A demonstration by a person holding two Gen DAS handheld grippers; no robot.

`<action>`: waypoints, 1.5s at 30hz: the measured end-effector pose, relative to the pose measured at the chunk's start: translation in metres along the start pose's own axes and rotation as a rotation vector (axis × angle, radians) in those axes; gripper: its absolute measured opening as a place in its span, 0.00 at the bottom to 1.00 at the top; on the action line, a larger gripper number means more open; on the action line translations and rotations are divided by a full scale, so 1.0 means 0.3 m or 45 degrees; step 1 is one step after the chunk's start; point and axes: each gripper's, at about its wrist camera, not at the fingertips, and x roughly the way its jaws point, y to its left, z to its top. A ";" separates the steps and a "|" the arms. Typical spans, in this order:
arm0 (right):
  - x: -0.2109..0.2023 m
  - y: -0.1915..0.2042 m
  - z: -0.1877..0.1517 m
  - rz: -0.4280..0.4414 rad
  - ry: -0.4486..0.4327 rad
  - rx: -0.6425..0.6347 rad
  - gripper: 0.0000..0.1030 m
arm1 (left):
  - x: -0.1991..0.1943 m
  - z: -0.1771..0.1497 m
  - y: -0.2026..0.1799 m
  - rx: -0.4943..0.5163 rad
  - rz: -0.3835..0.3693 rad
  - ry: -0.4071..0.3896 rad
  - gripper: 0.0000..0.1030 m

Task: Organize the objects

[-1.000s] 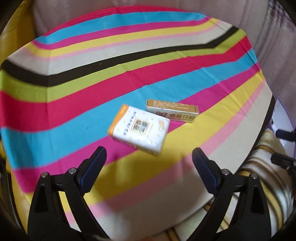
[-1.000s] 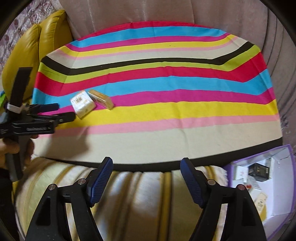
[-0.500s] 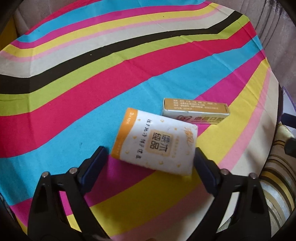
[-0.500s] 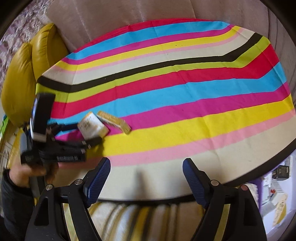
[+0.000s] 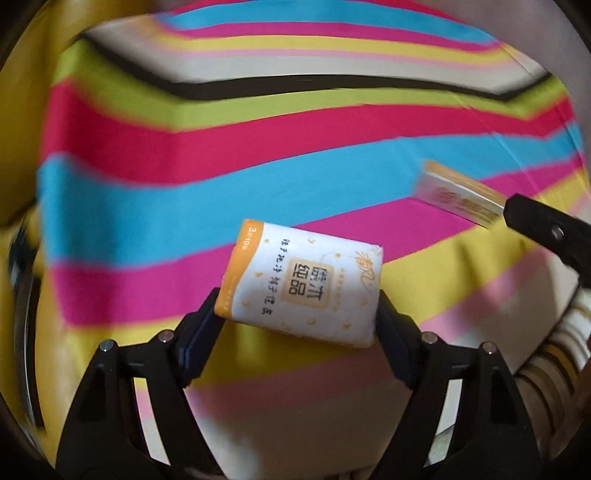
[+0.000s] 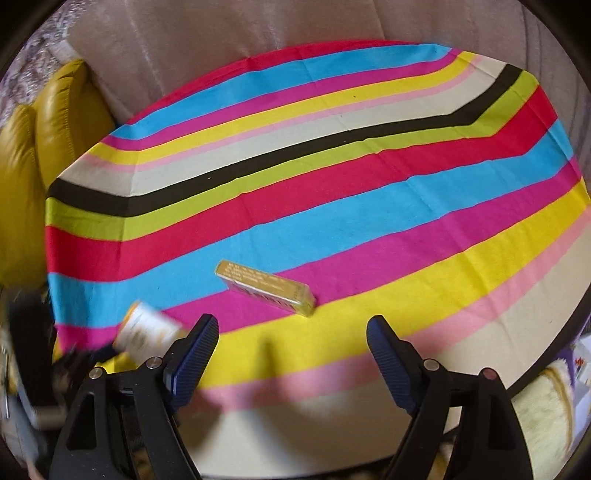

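Note:
My left gripper is shut on a white and orange tissue pack, held between both pads just above the striped cloth. The pack also shows blurred at the lower left of the right wrist view. A long gold box lies on the cloth just ahead of my right gripper, which is open and empty. In the left wrist view the gold box sits at the right, with a black finger of the right gripper reaching next to it.
A yellow cushion lies at the left beyond the cloth. A beige sofa back rises behind. A purple-edged box shows at the far right edge.
My left gripper has closed on the tissue pack and lifted it. My right gripper has moved forward over the cloth toward the gold box.

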 end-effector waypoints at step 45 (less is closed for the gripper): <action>0.062 0.039 0.003 -0.205 -0.040 -0.040 0.81 | -0.176 -0.098 0.044 -0.294 0.033 -0.201 0.78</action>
